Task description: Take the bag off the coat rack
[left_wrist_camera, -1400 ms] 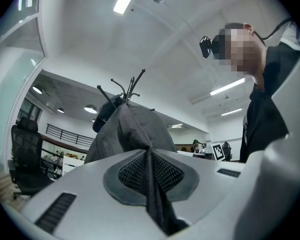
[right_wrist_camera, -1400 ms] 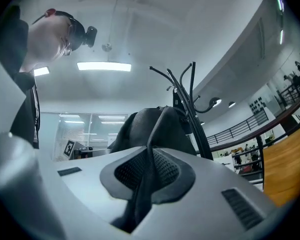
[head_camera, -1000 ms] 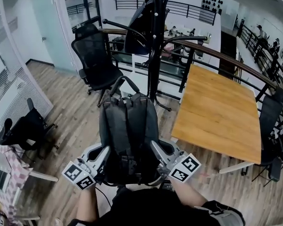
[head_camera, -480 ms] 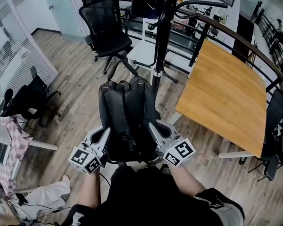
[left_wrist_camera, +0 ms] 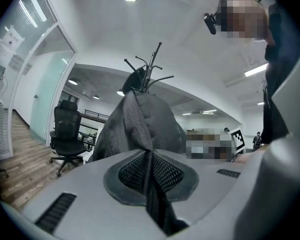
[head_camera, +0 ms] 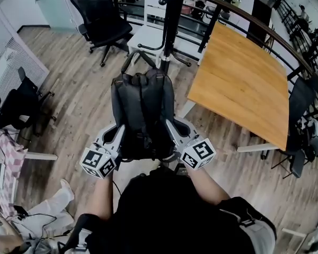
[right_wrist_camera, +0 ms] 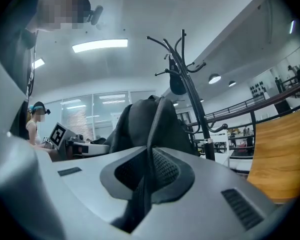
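Dark grey fabric fills the middle of the head view: the bag (head_camera: 143, 110), a backpack, is up between the two grippers in front of the person, straps facing the camera. The left gripper (head_camera: 118, 135) clamps its lower left side, and the left gripper view shows the jaws pressed together on a fold of the bag's mesh and webbing. The right gripper (head_camera: 170, 132) mirrors it on the lower right side, jaws pinched tight on another strip of the same dark material. Both marker cubes sit low, near the person's body.

Just beyond the top of the bag stands the black coat rack (head_camera: 168, 20), its pole rising behind the pack. The bag's top loop lies close to the pole's lower part; whether they touch is not clear. In both gripper views the rack's hooks stand above the bag.

To the right, a wooden table (head_camera: 244, 89). Up left, a black office chair (head_camera: 98, 15) on the plank floor (head_camera: 77, 99).
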Motion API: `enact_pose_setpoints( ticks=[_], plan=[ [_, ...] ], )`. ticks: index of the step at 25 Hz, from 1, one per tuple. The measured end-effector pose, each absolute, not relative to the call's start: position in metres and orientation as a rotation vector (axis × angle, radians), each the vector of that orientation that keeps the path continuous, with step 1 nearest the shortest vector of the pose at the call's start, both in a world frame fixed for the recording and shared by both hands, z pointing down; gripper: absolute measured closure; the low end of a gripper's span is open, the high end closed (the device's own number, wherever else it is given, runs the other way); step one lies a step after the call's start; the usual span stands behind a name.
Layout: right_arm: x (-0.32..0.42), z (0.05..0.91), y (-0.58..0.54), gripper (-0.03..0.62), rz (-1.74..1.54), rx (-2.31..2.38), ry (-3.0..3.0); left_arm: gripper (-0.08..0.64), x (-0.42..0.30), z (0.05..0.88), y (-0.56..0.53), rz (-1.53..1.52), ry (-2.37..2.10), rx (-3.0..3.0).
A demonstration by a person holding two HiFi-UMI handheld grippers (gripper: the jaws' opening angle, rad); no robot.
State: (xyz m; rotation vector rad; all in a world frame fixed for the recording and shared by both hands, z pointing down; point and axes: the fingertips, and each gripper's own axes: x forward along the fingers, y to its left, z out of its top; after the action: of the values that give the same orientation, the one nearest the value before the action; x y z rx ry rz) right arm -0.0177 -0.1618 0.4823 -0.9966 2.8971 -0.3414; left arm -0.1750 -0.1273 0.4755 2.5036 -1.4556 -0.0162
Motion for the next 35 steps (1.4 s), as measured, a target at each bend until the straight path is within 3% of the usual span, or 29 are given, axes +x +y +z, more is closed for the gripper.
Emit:
enact_pose_setpoints(
  ticks=[35],
  plan=[
    [-0.045, 0.472, -0.045, 0.548, -0.373, -1.070, 2.833, 0.522, -0.204, 0.465, -0.025, -0.076, -1.325, 2.566]
  ],
)
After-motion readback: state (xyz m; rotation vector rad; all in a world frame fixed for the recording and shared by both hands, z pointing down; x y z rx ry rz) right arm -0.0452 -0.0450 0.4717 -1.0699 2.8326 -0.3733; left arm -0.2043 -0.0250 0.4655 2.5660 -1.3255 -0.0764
